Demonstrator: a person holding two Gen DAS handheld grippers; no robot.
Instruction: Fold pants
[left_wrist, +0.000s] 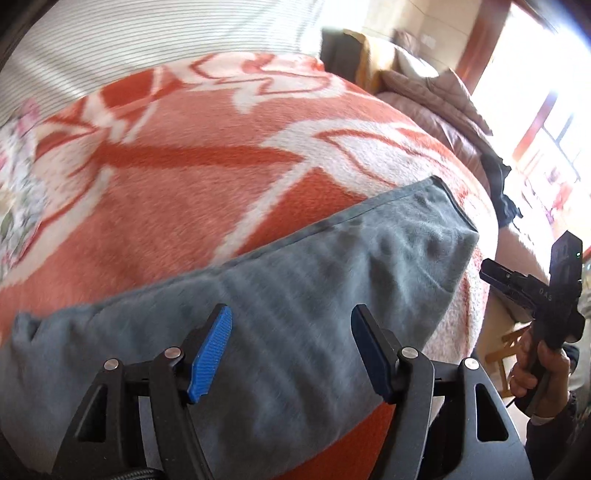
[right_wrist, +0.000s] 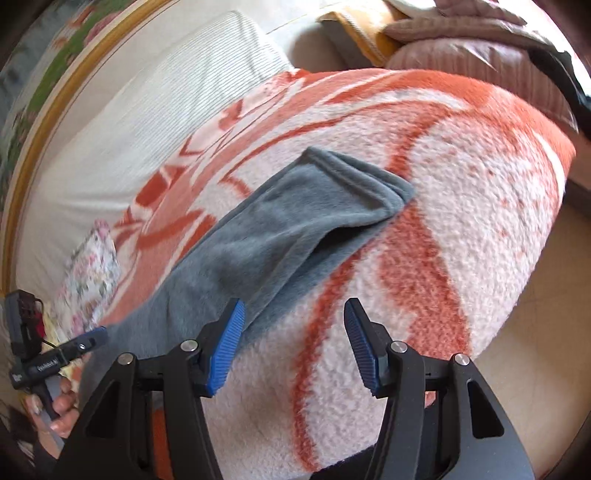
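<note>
Grey fleece pants (left_wrist: 314, 280) lie flat in a long strip on an orange-and-white blanket (left_wrist: 192, 173). In the right wrist view the pants (right_wrist: 288, 229) run from the lower left to a hemmed end near the middle. My left gripper (left_wrist: 291, 325) is open and empty, held just above the grey cloth. My right gripper (right_wrist: 293, 317) is open and empty, above the blanket (right_wrist: 461, 206) beside the pants' near edge. The right gripper also shows in the left wrist view (left_wrist: 491, 269) at the right edge, and the left gripper shows in the right wrist view (right_wrist: 94, 336) at the lower left.
A striped white sheet (right_wrist: 147, 103) covers the bed beyond the blanket. A floral cloth (right_wrist: 92, 266) lies at the left. Pinkish quilted bedding (left_wrist: 436, 99) is piled at the far end. A bright window (left_wrist: 546, 122) is at the right, and the floor (right_wrist: 535, 332) lies past the bed edge.
</note>
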